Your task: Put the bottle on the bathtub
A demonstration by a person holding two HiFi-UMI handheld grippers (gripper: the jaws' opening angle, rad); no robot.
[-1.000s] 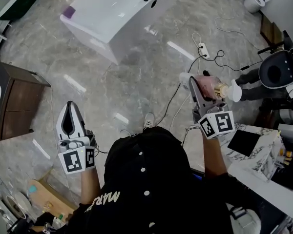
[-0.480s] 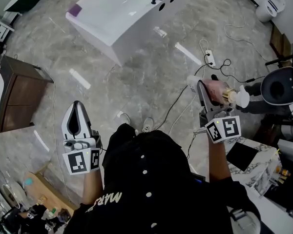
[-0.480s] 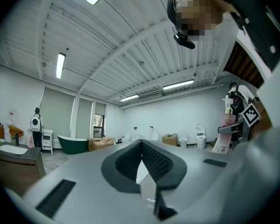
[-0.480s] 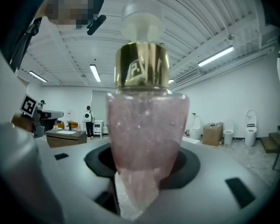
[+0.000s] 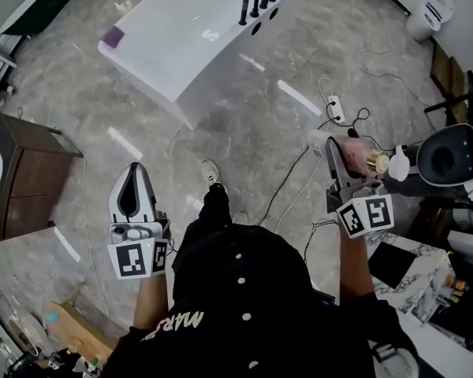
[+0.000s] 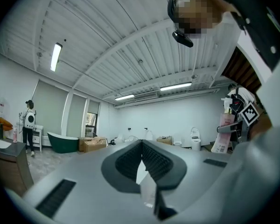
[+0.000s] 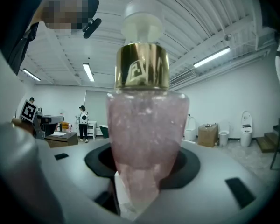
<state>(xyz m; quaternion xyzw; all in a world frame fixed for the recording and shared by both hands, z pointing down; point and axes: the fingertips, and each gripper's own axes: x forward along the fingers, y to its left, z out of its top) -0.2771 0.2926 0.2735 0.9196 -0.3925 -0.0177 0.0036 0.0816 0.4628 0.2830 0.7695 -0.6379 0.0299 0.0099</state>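
- Bottle (image 5: 359, 150) is squeezed tight in the right gripper (image 5: 335, 157), and its pump top (image 5: 397, 164) sticks out sideways to the right.
- Bathtub (image 5: 181, 50) sits well apart, ahead and to the left.
- Left gripper (image 5: 133, 199) is pinched together on nothing.

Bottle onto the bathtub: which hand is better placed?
Right. The right gripper is shut on the pink bottle; the left gripper is shut and empty. The bathtub lies ahead.

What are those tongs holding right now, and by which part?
The right tongs clamp a pink pump bottle by its lower body, pump end pointing outward. The left tongs are shut on nothing.
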